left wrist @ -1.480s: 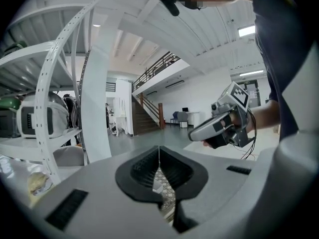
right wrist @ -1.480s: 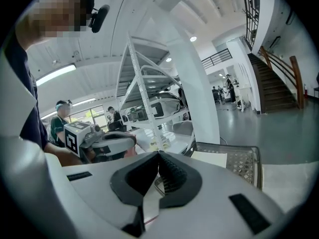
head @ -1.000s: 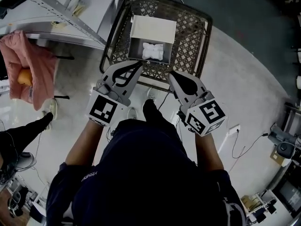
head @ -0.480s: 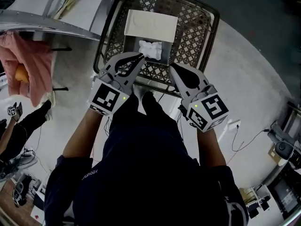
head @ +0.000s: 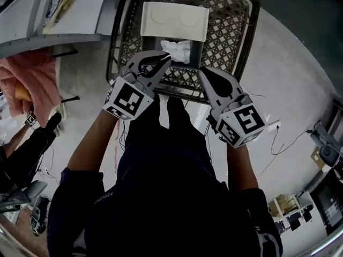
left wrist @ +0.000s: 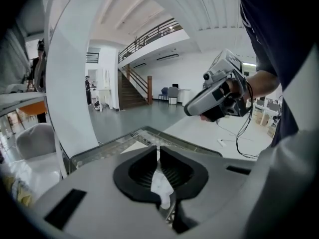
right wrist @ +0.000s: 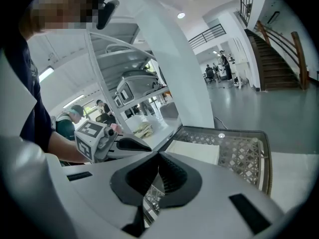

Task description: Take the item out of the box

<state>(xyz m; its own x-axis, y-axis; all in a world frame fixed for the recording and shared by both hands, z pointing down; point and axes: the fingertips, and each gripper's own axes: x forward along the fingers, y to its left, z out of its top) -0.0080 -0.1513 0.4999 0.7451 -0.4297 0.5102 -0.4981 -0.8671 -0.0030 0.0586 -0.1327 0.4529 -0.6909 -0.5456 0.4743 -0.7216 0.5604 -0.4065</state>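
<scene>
A small box [head: 196, 51] with its white lid [head: 174, 20] flapped open sits in a wire basket [head: 236, 31]. A crumpled white item [head: 179, 50] shows at the box's mouth. My left gripper [head: 167, 59] reaches to it from the near left, shut on the white item [left wrist: 160, 183], a fold of which shows between the pads. My right gripper [head: 202, 72] hovers at the basket's near rim, right of the box, its jaws together with nothing in them [right wrist: 158, 158]. Past it I see the lid [right wrist: 194, 151] and basket mesh [right wrist: 244, 153].
A grey shelf unit [head: 53, 15] stands left of the basket. A pink cloth [head: 27, 84] hangs below it. Another person's leg [head: 27, 149] is at the far left. Cables [head: 278, 138] trail on the pale floor to the right.
My left gripper has moved forward to the box and closed on the white item, which has come up from the box's bottom towards its mouth. The right gripper stays shut by the rim.
</scene>
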